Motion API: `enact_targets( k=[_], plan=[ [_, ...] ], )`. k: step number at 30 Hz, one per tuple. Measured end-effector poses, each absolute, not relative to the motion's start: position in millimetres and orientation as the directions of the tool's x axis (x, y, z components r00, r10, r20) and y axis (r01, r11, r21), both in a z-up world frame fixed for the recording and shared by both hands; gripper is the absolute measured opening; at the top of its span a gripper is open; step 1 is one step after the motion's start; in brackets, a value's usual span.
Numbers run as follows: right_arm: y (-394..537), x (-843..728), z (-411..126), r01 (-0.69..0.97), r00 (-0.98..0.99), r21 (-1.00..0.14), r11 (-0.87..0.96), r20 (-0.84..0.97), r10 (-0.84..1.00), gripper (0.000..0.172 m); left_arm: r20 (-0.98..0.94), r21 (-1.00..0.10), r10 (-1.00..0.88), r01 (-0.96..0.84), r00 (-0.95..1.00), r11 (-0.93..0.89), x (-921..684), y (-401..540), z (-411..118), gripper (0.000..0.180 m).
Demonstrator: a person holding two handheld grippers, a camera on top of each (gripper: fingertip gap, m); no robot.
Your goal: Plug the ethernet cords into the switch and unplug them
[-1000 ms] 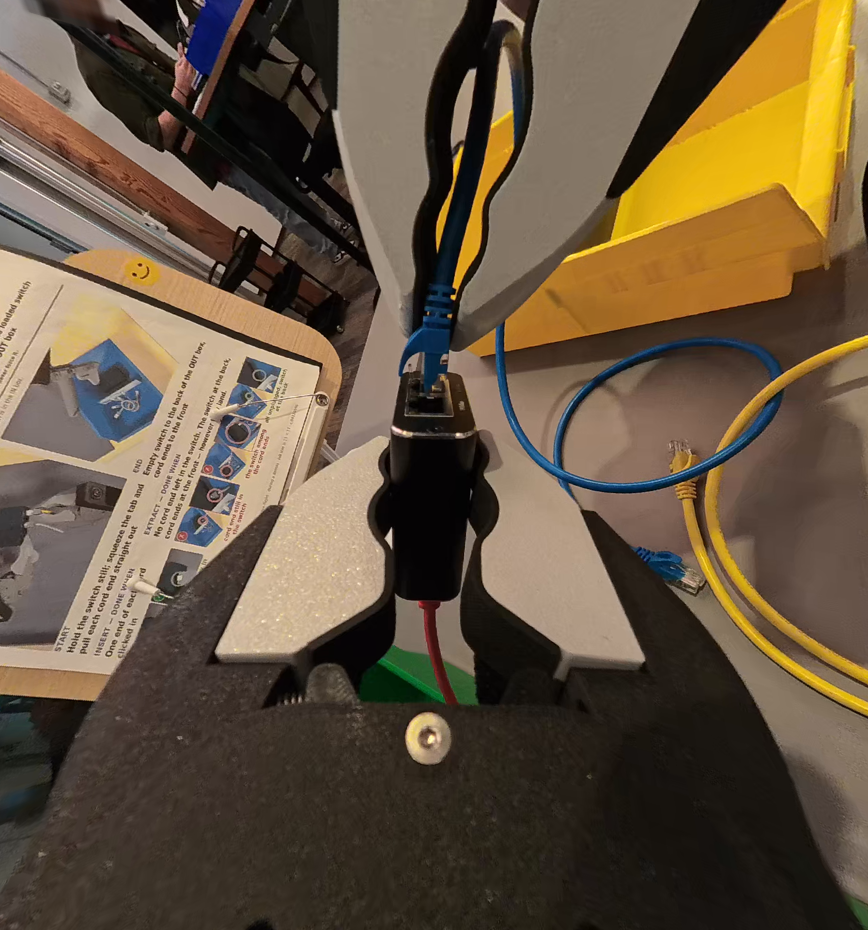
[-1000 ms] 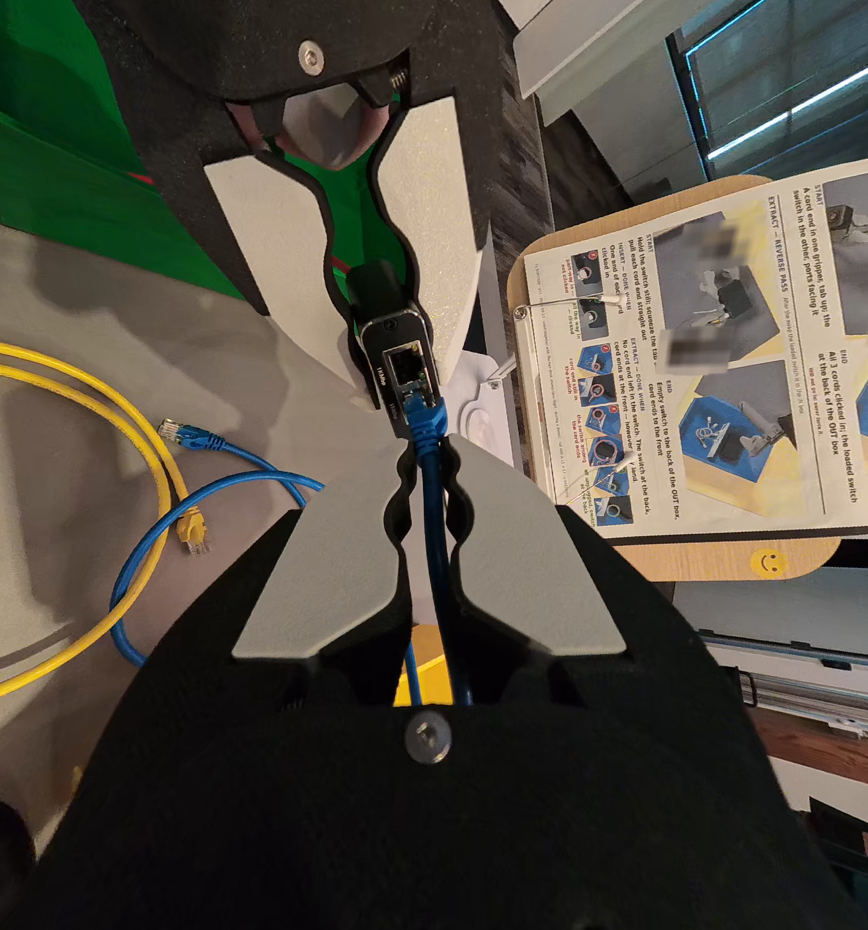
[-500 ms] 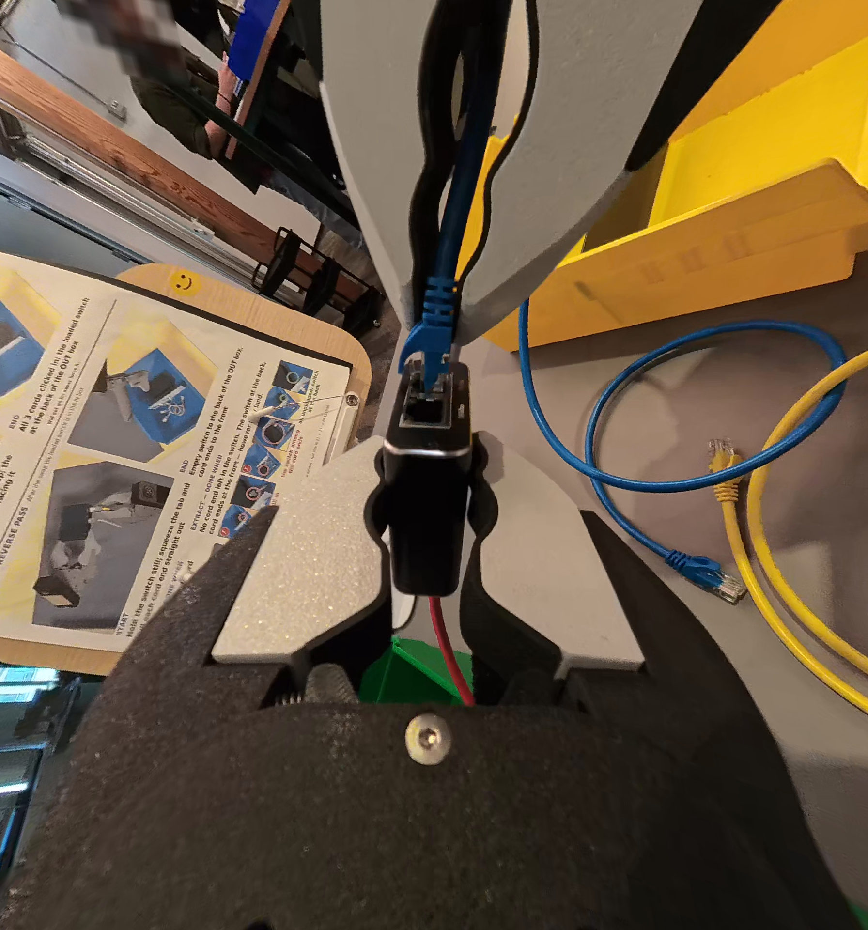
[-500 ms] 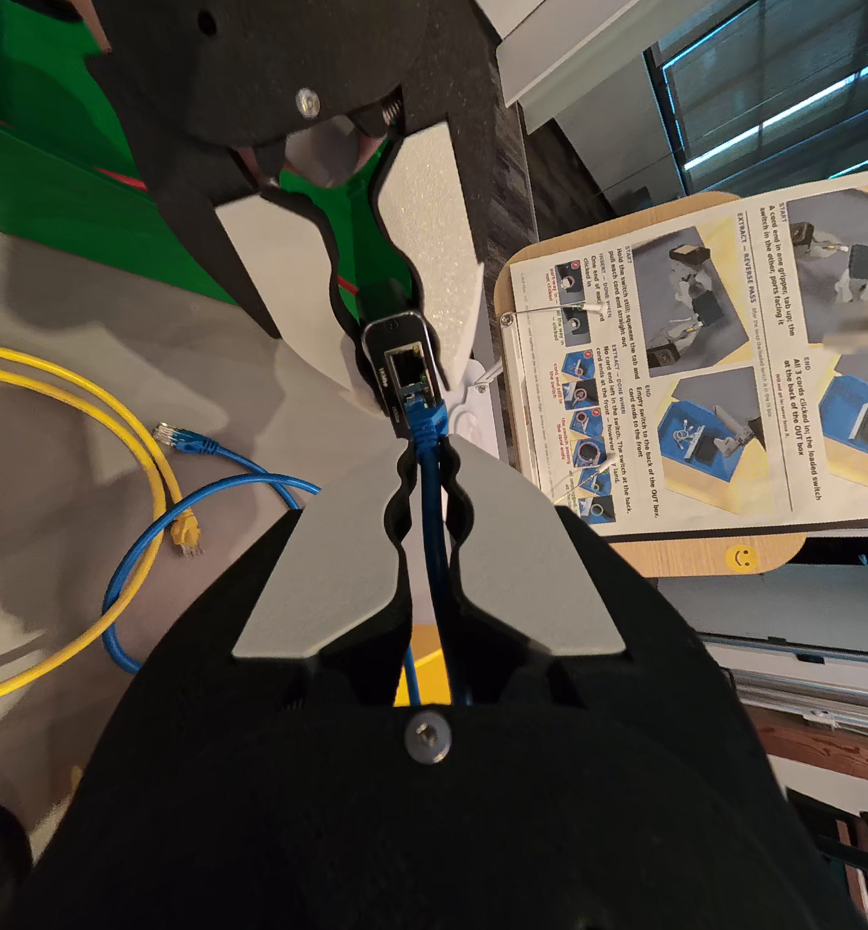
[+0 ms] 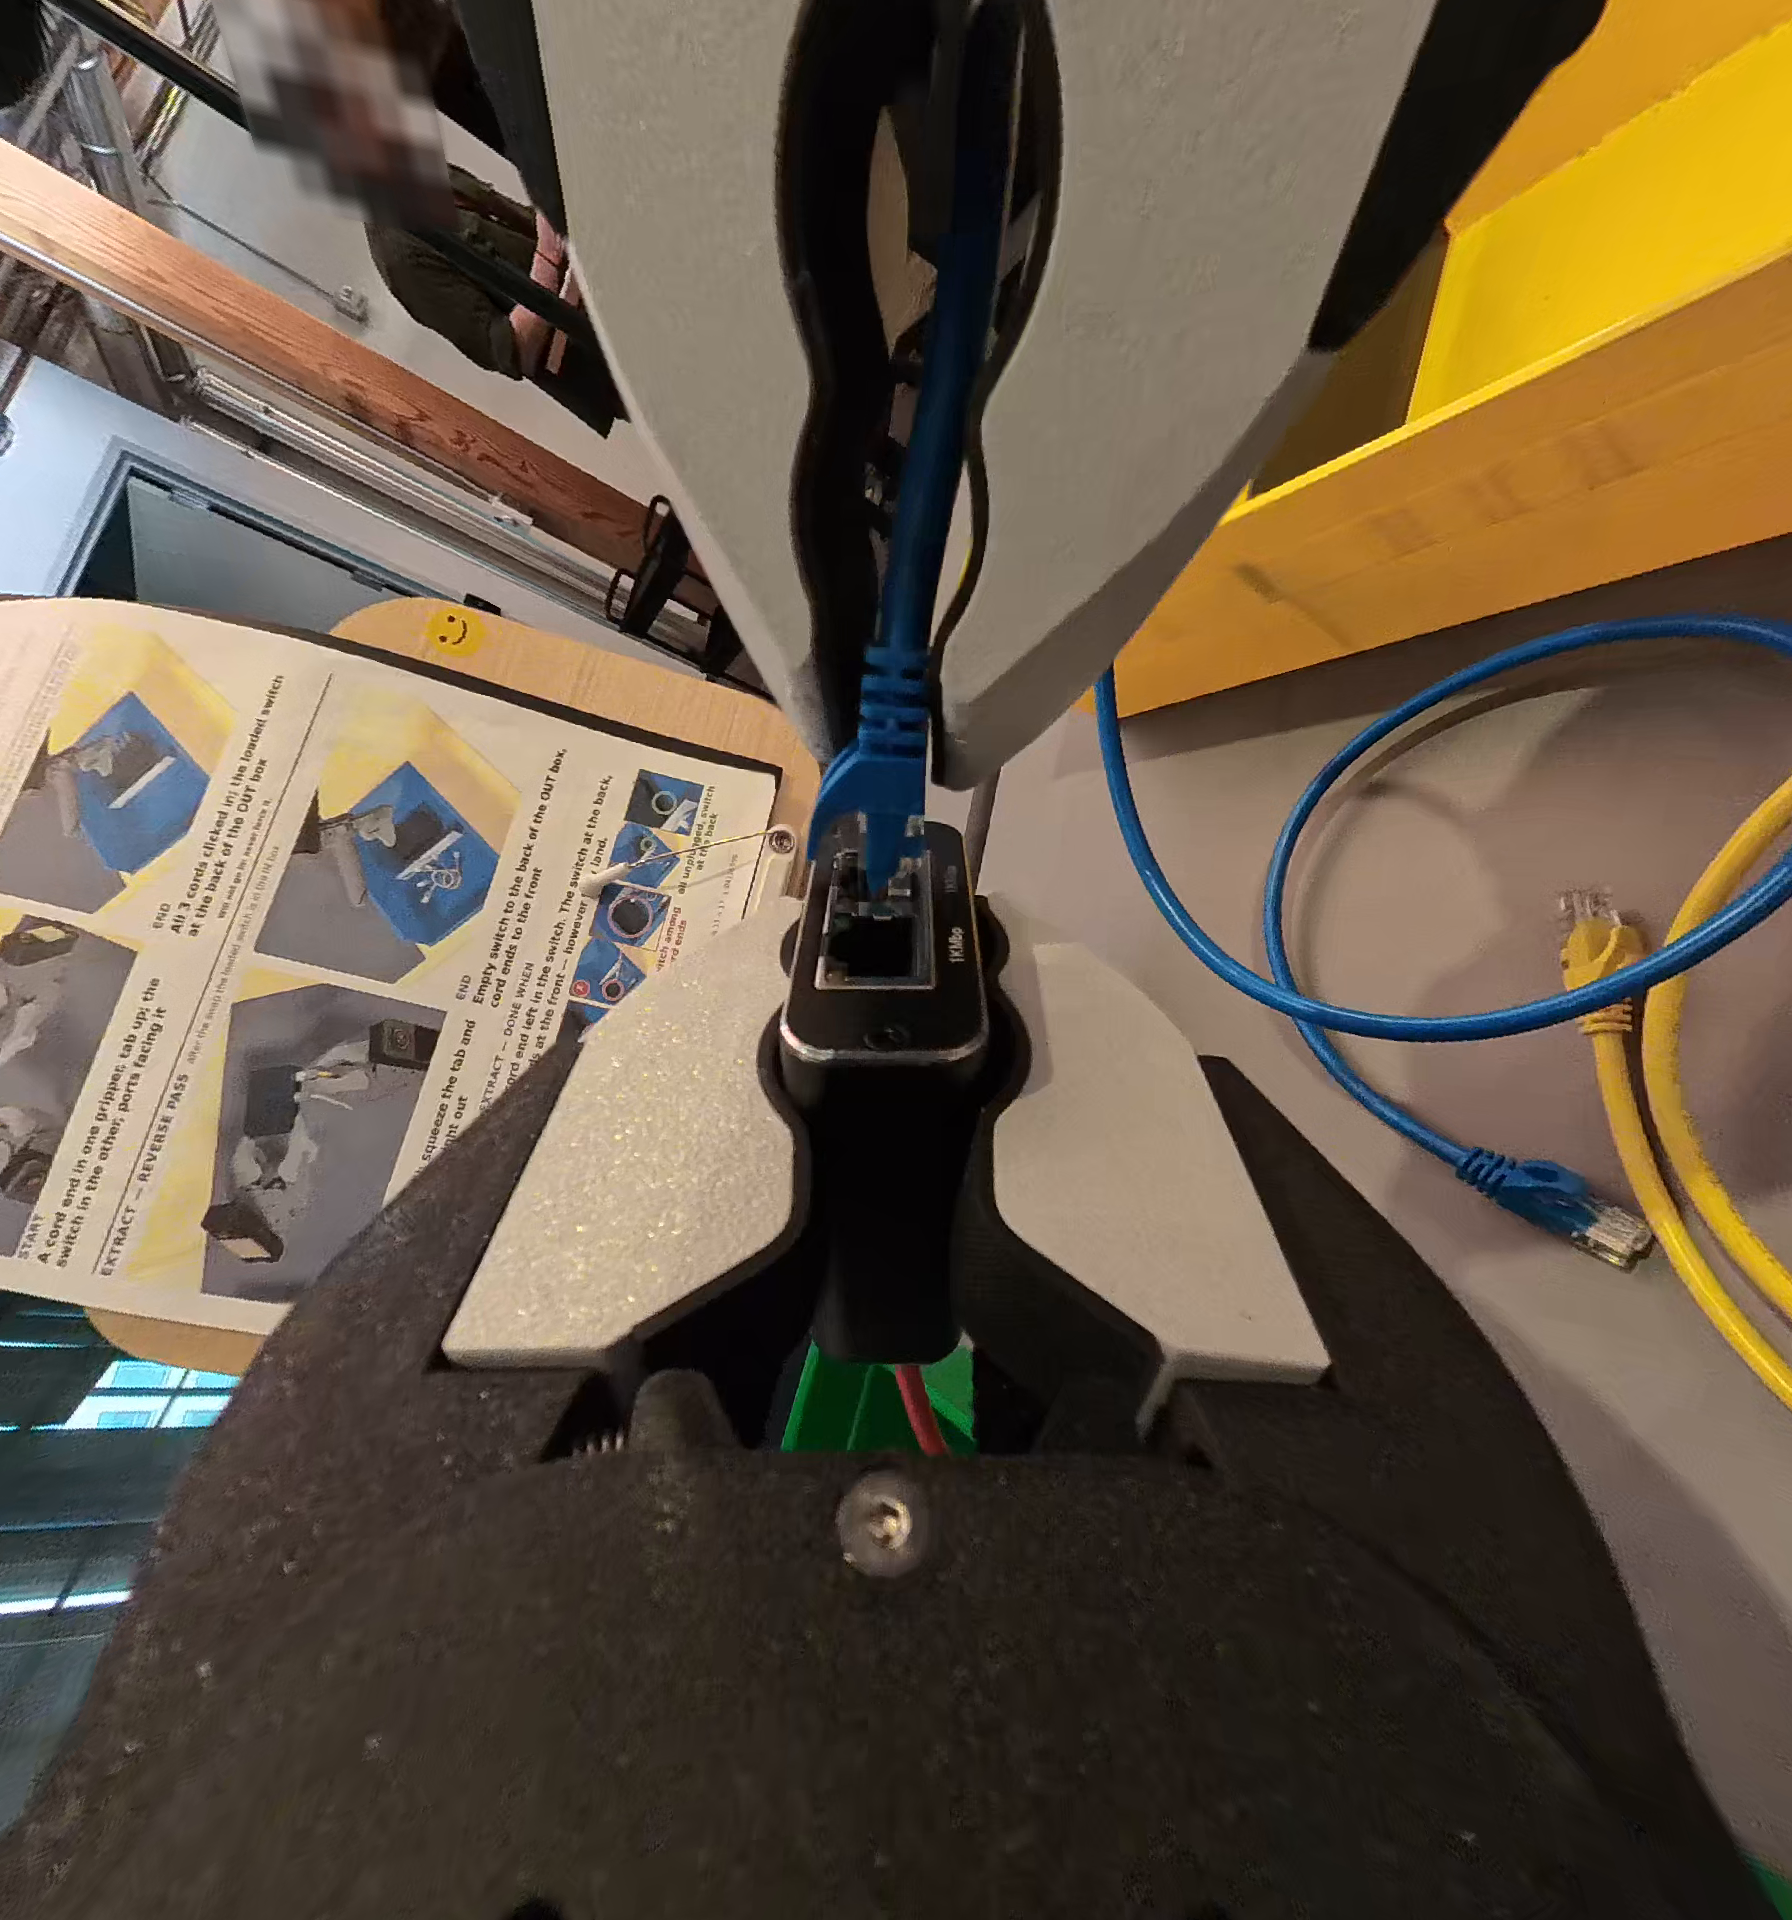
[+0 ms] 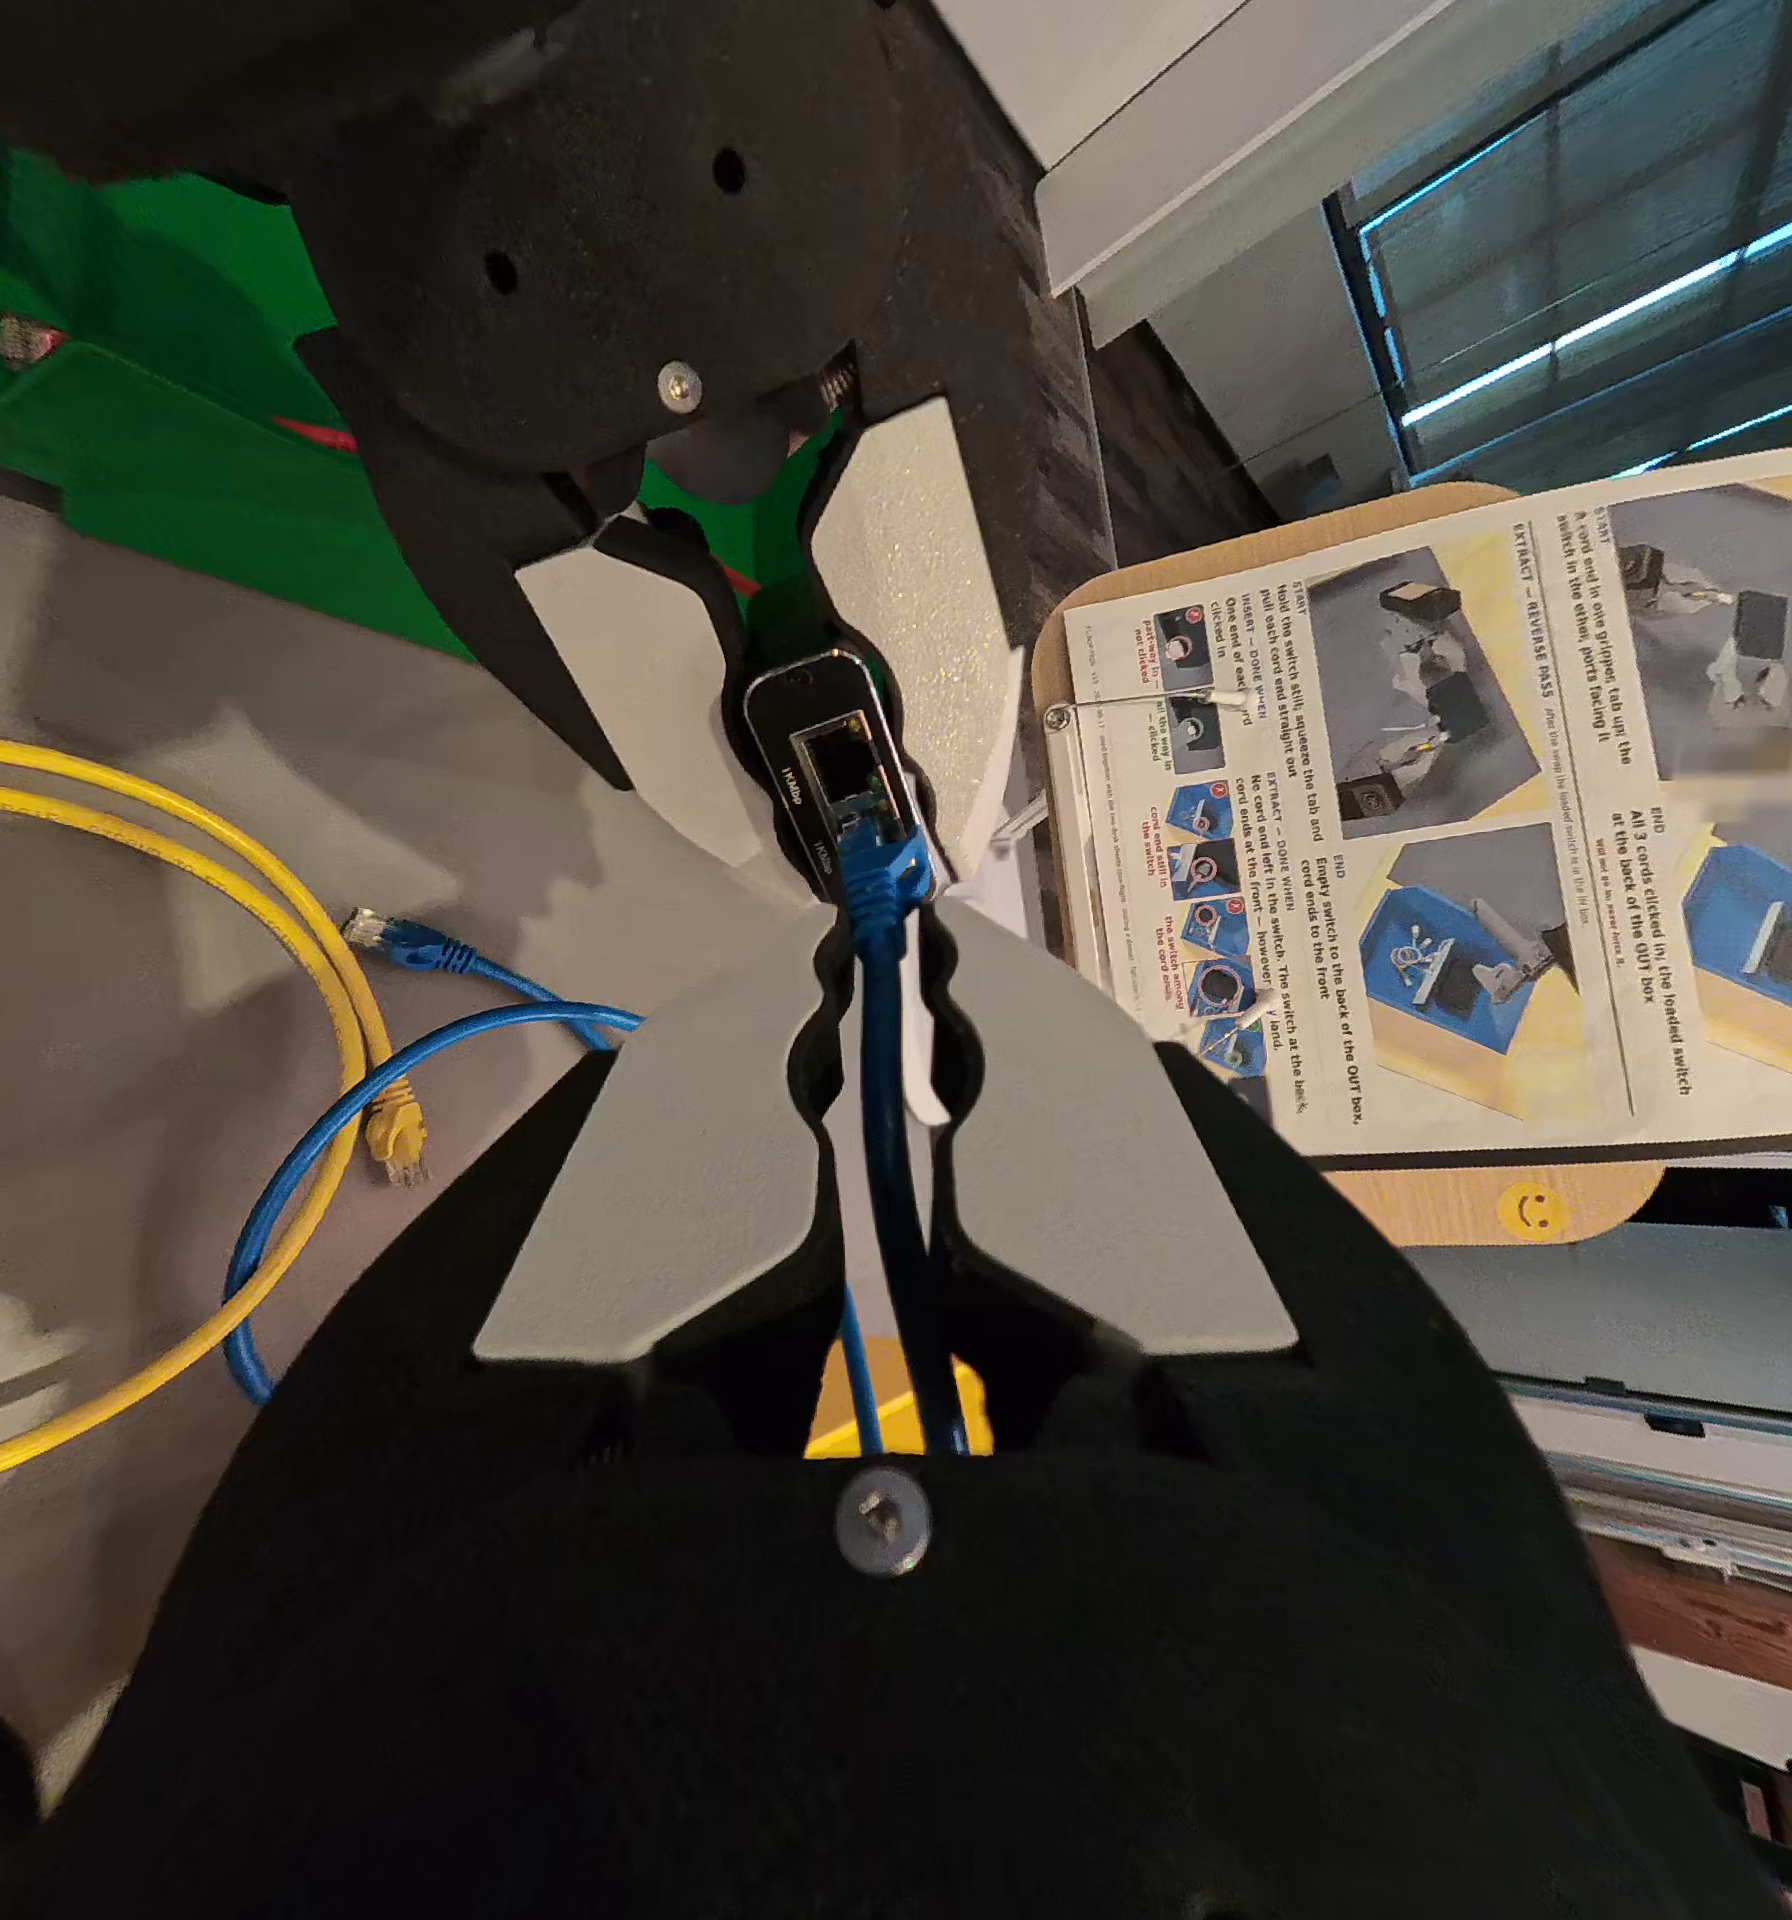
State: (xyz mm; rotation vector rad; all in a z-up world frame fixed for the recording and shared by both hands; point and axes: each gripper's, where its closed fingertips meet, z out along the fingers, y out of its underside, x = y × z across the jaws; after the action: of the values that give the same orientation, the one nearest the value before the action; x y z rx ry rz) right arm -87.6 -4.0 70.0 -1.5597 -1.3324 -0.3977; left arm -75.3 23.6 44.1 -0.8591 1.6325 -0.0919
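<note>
My left gripper [image 5: 892,940] is shut on the black switch [image 5: 881,1143] and holds it ports-up above the grey table; a red cord [image 5: 918,1403] leaves its back end. The blue cord's plug [image 5: 876,790] sits in the switch's far port; the near port is empty. My right gripper [image 6: 887,914] faces the switch [image 6: 830,748] just behind the plug [image 6: 876,862]. The blue cord [image 6: 887,1091] runs between its fingers, with a sliver of daylight beside the cord on the right pad's side, so the pads stand apart around it.
A yellow bin [image 5: 1494,416] stands behind the grippers and a green bin [image 6: 144,447] on the other side. The blue cord's loose end [image 5: 1557,1195] and a yellow cord [image 5: 1598,956] lie on the table [image 5: 1287,831]. An illustrated instruction sheet [image 5: 248,935] lies on a wooden board. My hands' fingertips stand some 4 cm from each other.
My right gripper's fingers have eased apart around the blue cord, which they held tightly before. The plug stays in the port. Both grippers have shifted a little together.
</note>
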Motion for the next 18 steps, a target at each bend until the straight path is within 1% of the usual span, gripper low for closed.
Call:
enact_targets(
  k=[4,8,11,14,16,18],
  plan=[
    [-6,-96,69,0.875,0.312,-0.461,0.149,0.771,0.556,0.028,-0.822,-0.504,-0.569,-0.477,0.009,0.721,-78,25,46,0.026],
    [-6,-98,73,0.855,0.317,-0.482,0.190,0.777,0.544,0.022,-0.818,-0.501,-0.575,-0.484,-0.004,0.717,-79,24,46,0.026],
    [-6,-101,79,0.839,0.324,-0.496,0.226,0.787,0.525,0.022,-0.824,-0.490,-0.567,-0.491,-0.010,0.720,-78,23,45,0.026],
    [-4,-99,72,0.857,0.302,-0.469,0.212,0.792,0.531,0.021,-0.832,-0.480,-0.555,-0.493,-0.006,0.726,-78,21,48,0.026],
    [-3,-99,75,0.859,0.292,-0.453,0.238,0.816,0.499,0.016,-0.844,-0.460,-0.536,-0.503,-0.007,0.732,-79,22,48,0.026],
    [-3,-101,78,0.853,0.288,-0.449,0.266,0.830,0.478,0.016,-0.845,-0.463,-0.535,-0.500,0.000,0.732,-81,21,51,0.026]
  ],
)
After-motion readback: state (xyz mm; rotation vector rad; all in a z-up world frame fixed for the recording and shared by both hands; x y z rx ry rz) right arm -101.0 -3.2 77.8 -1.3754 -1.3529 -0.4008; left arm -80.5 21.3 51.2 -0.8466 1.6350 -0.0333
